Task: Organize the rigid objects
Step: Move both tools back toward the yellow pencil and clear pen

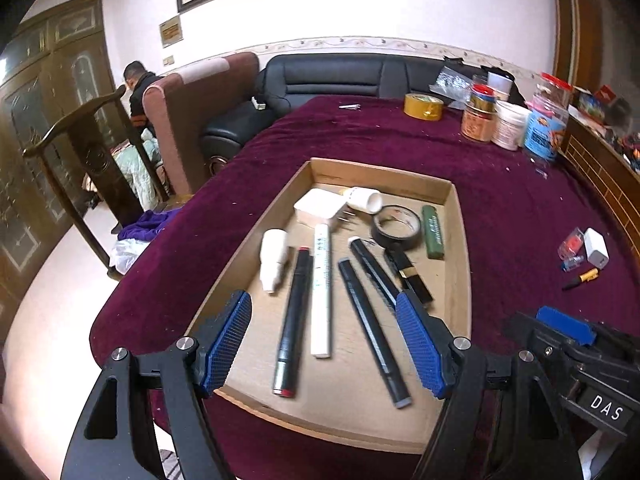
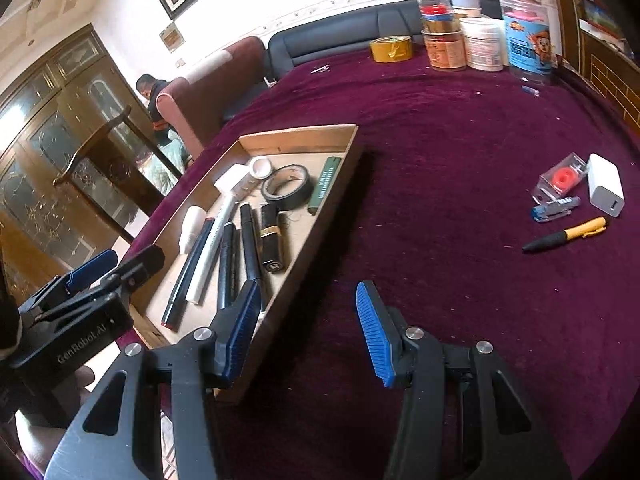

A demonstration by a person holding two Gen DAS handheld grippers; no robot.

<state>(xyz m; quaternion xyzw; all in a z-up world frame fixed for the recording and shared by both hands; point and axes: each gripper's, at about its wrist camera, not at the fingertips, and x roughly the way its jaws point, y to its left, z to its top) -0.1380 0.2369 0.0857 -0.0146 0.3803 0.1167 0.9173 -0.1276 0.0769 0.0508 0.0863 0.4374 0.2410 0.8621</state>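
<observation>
Two hand-held grippers hang over a counter [image 2: 440, 184] with a dark red cloth. The left hand-held gripper [image 1: 324, 344] is wide open and holds nothing. Right under and ahead of it sits a cardboard tray [image 1: 460, 248]. Between its blue fingers [image 1: 226, 338] lie a black marker with red ends [image 1: 292, 320], a long white pen [image 1: 322, 292] and a black marker with a grey tip [image 1: 374, 332]. Farther ahead in the tray are a white plug [image 1: 318, 208], a small white bottle [image 1: 273, 258], a roll of black tape [image 1: 396, 226], a green lighter [image 1: 433, 232] and a black and gold lipstick [image 1: 410, 276].

The right hand-held gripper [image 2: 306, 334] is wide open too, with nothing in it. Its left finger is over the near corner of the tray, and its right finger is over the bare cloth. Well ahead and to its right, out on the cloth, lie a black and yellow pen [image 2: 564, 234], a white charger block [image 2: 606, 190], a clear box with something red inside [image 2: 560, 180] and a small blue thing [image 2: 554, 208] just beside the box. Far ahead stand a roll of yellow tape [image 2: 391, 49] and some jars [image 2: 482, 44].
</observation>
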